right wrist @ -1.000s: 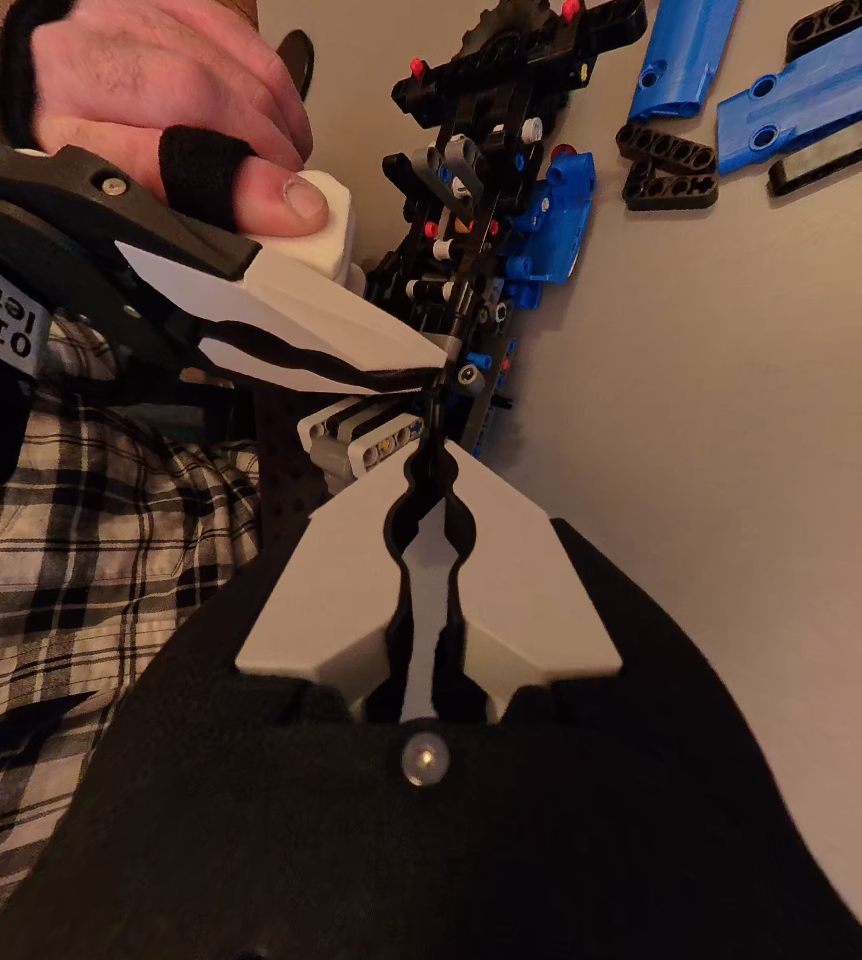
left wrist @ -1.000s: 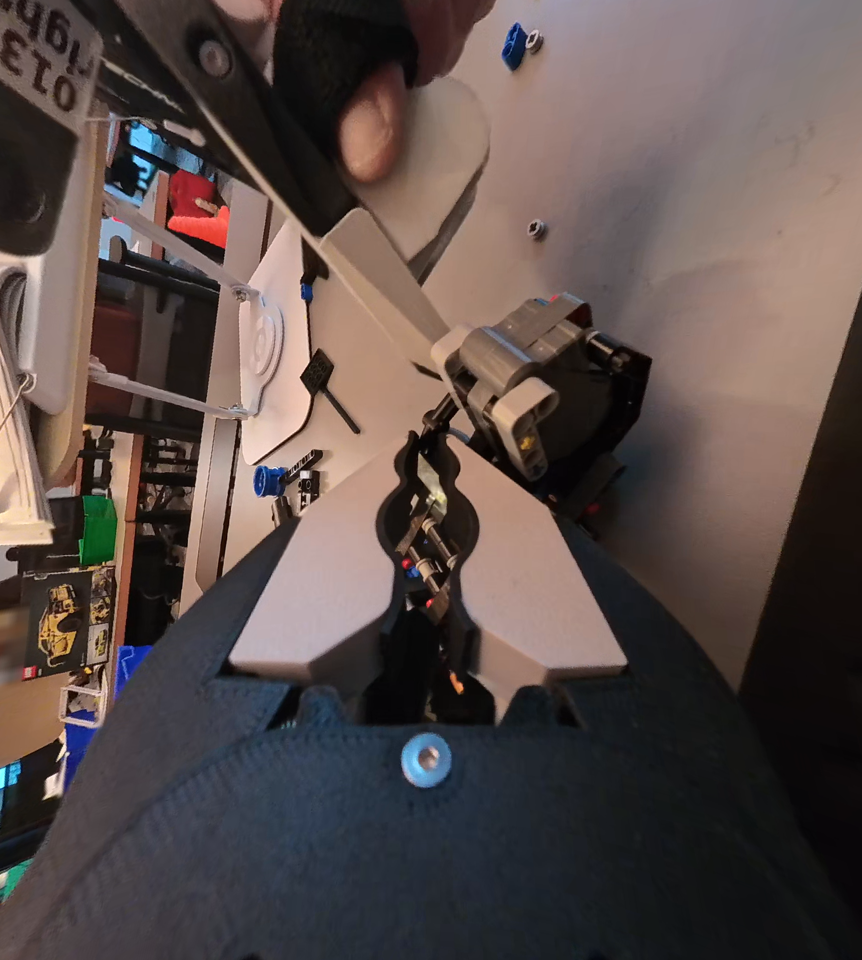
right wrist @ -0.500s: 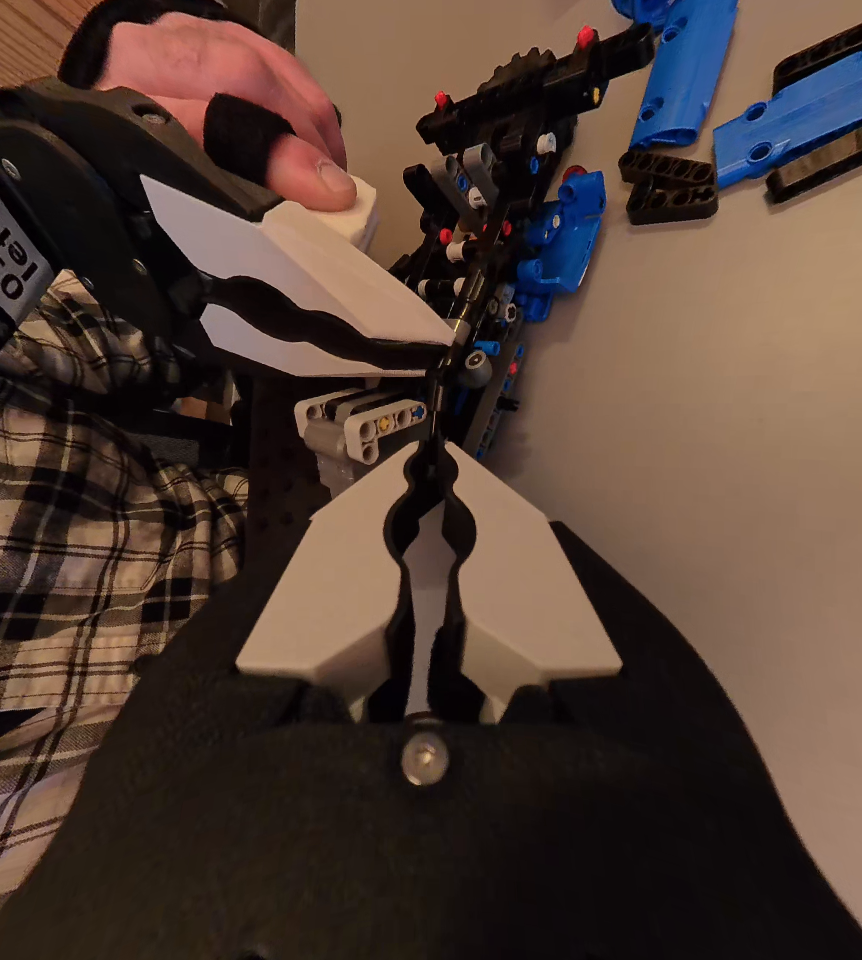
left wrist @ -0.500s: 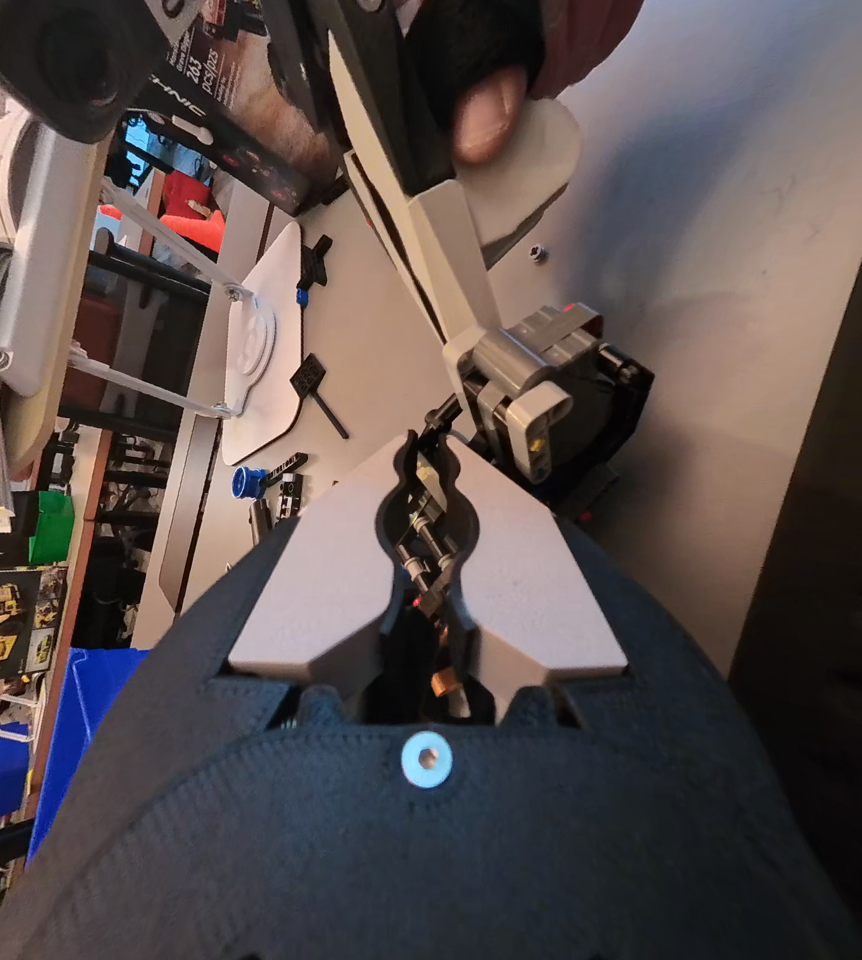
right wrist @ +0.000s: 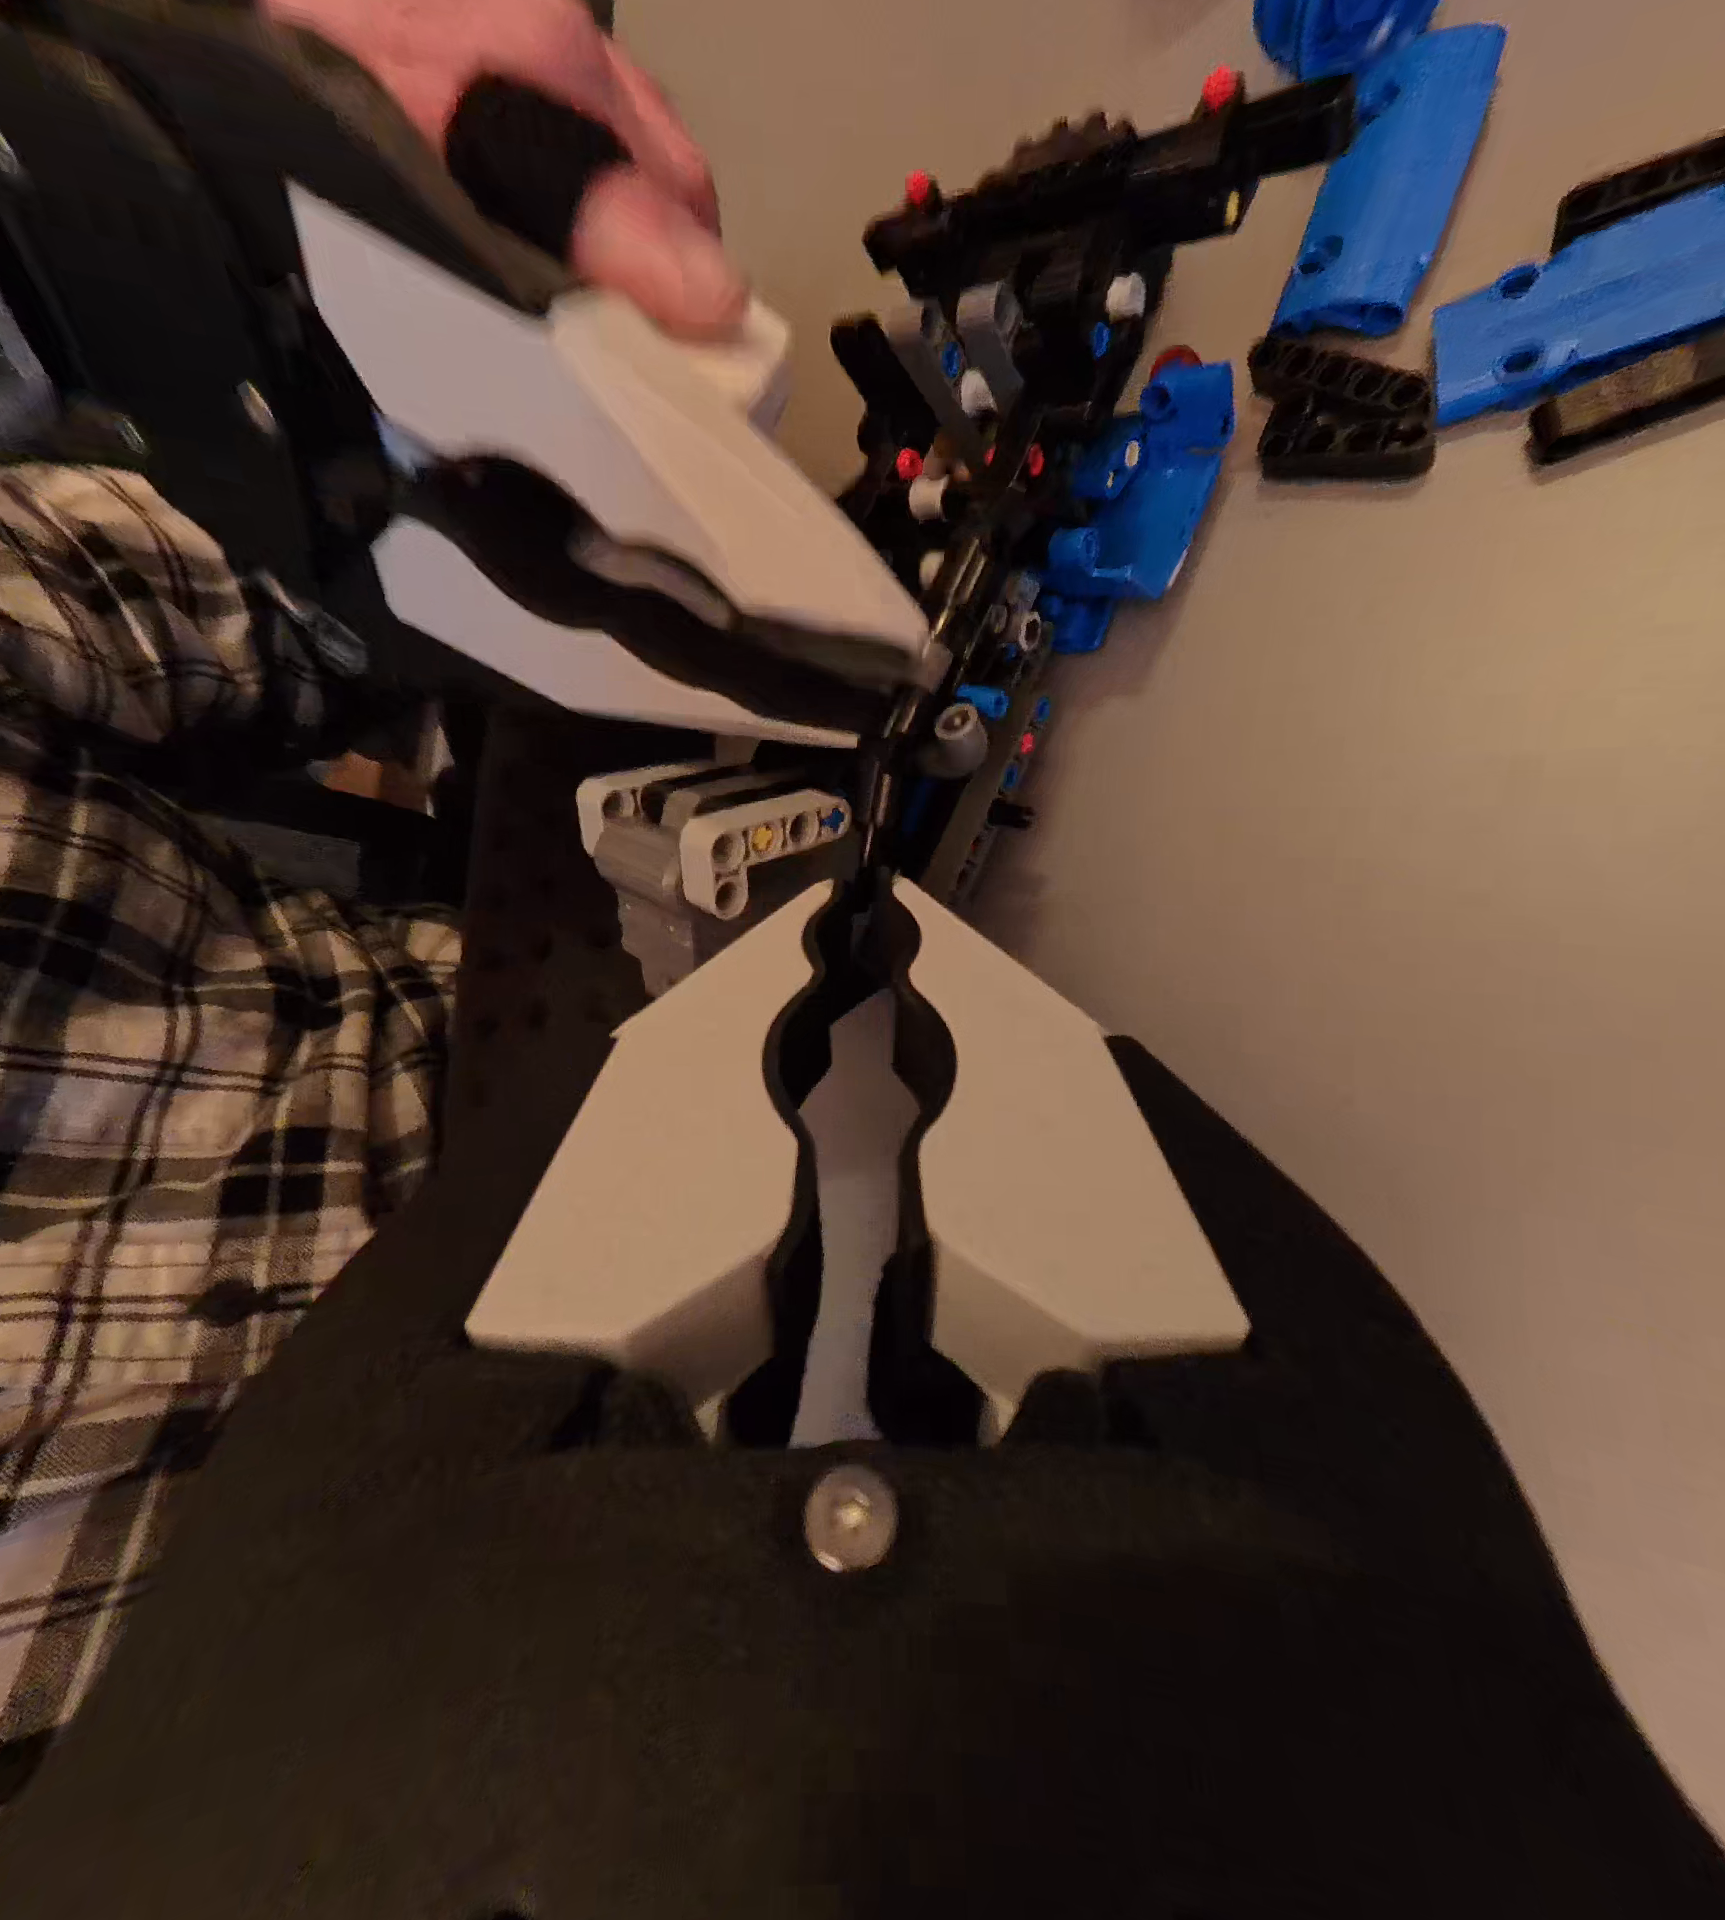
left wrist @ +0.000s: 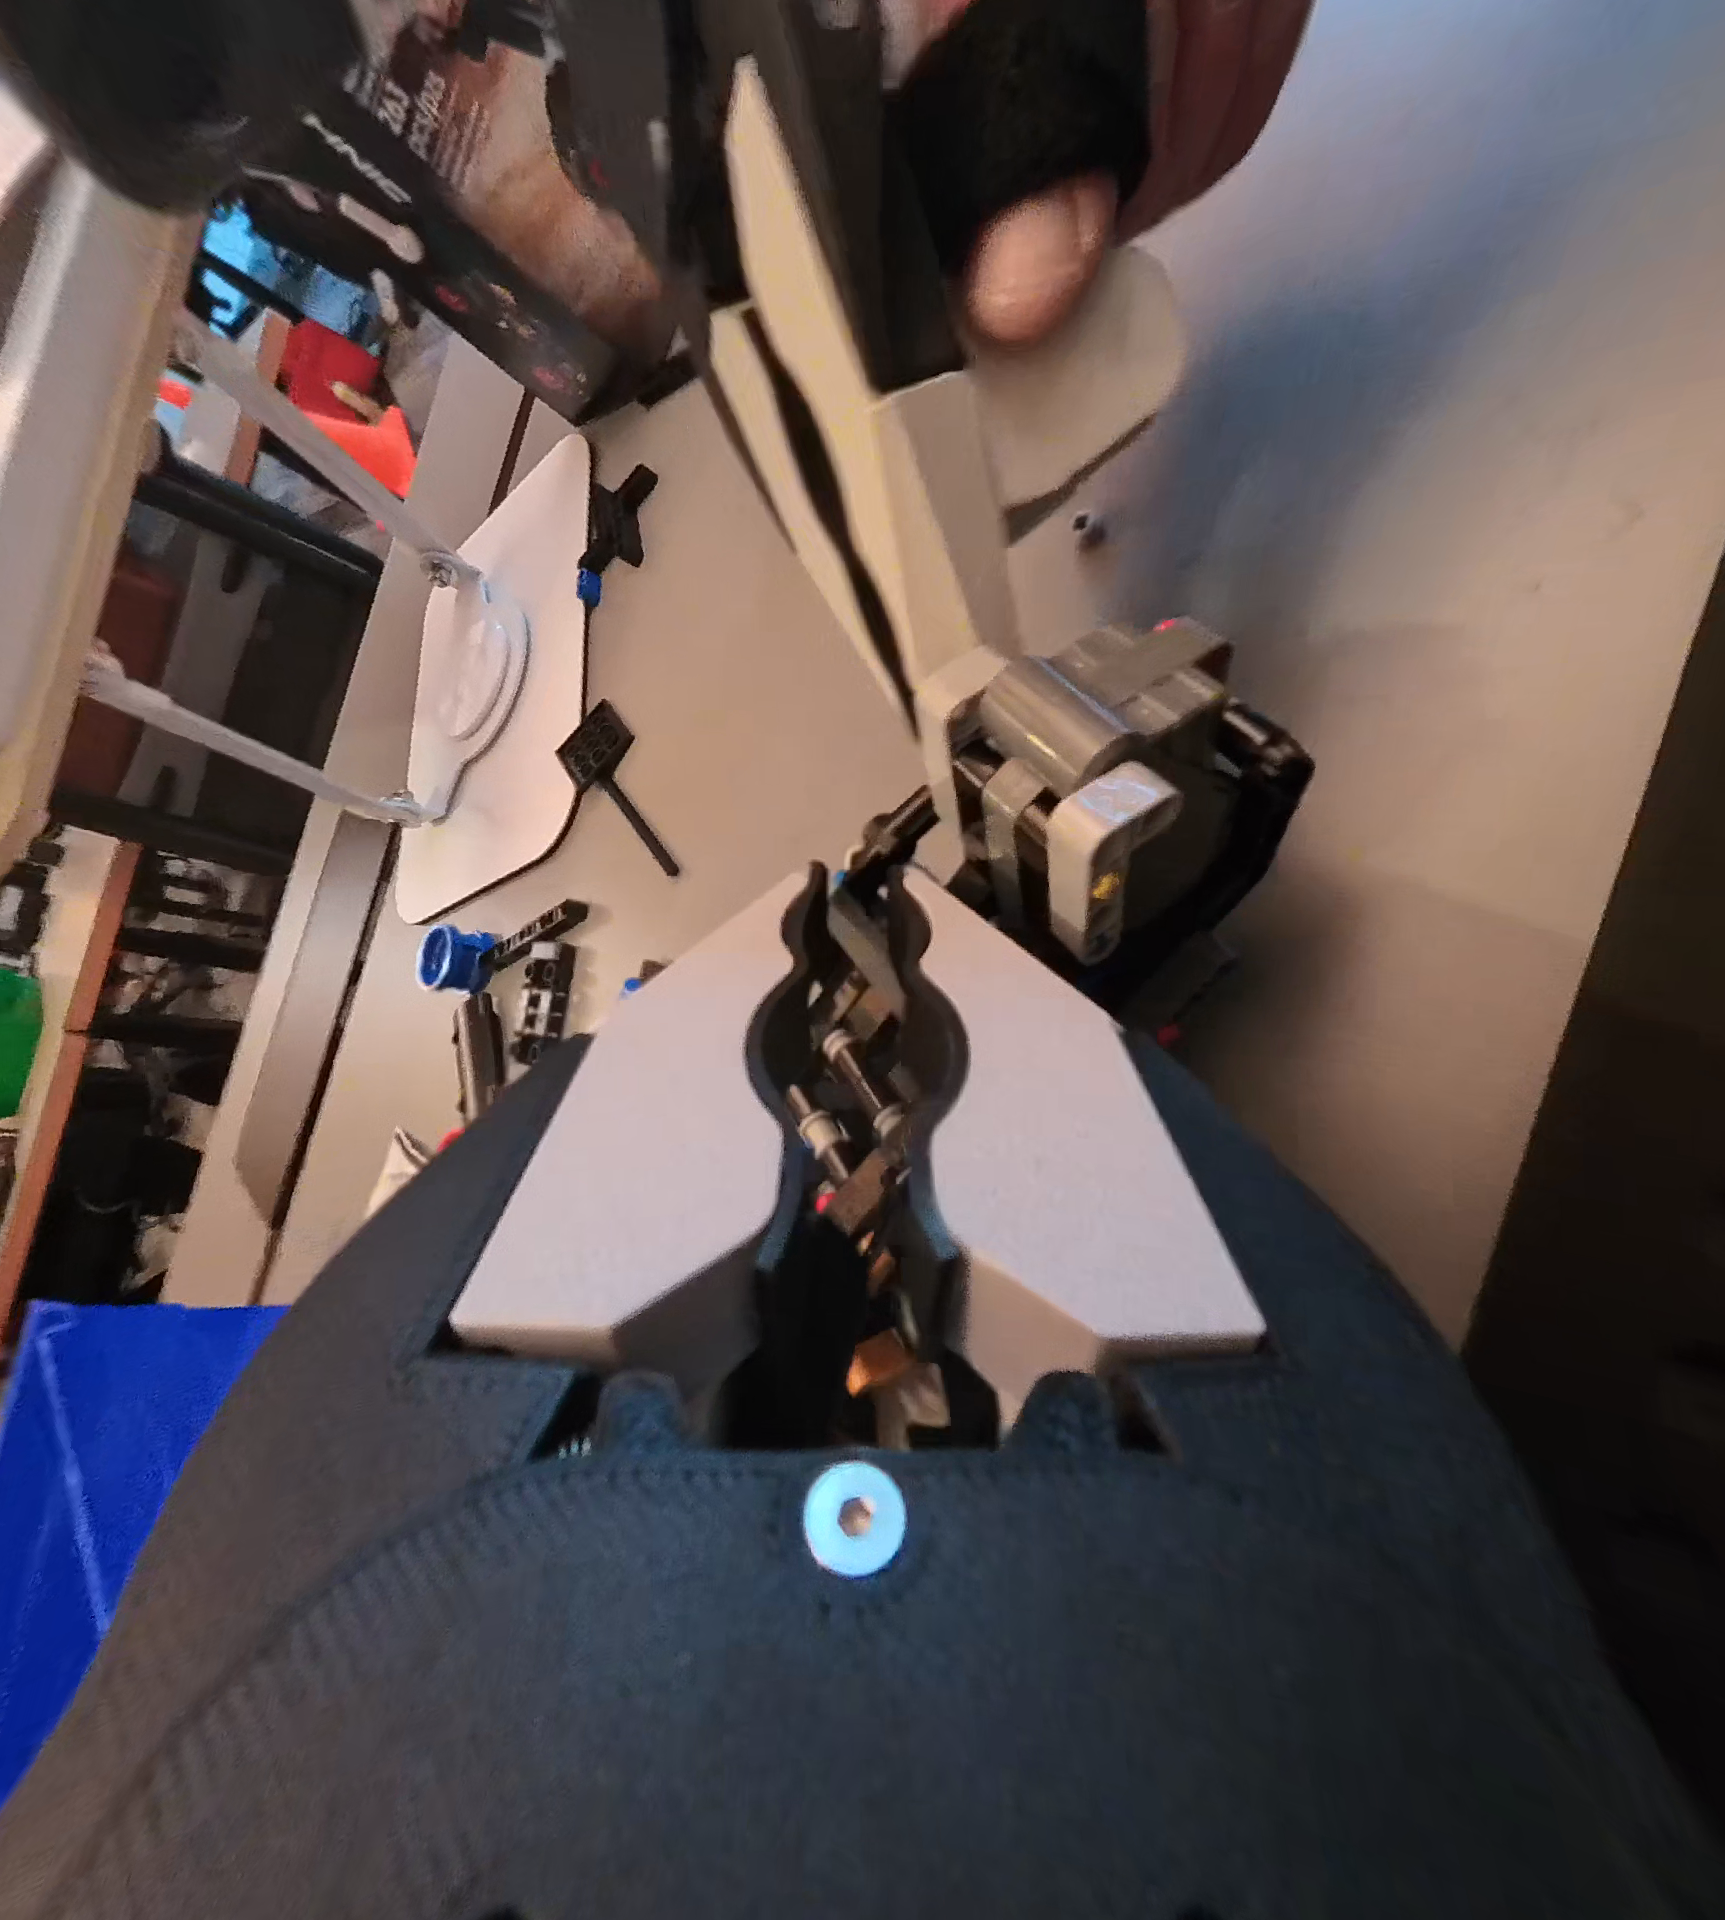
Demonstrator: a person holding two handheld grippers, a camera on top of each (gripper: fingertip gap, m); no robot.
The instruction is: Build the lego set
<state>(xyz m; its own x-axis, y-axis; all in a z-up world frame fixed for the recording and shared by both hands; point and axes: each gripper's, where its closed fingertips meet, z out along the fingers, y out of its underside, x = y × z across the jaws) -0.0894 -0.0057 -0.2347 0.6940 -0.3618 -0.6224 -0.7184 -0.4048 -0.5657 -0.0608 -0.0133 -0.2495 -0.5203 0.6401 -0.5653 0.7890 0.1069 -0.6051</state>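
Meanwhile both grippers, left gripper point(left wrist: 856, 894) and right gripper point(right wrist: 863, 894), apparently clamped on lego model point(right wrist: 1024, 436), blue panels point(right wrist: 1606, 301) beside.

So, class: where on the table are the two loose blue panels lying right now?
In the right wrist view, the two blue panels lie flat at the upper right, beyond the lego model, with two short black beams beside them.
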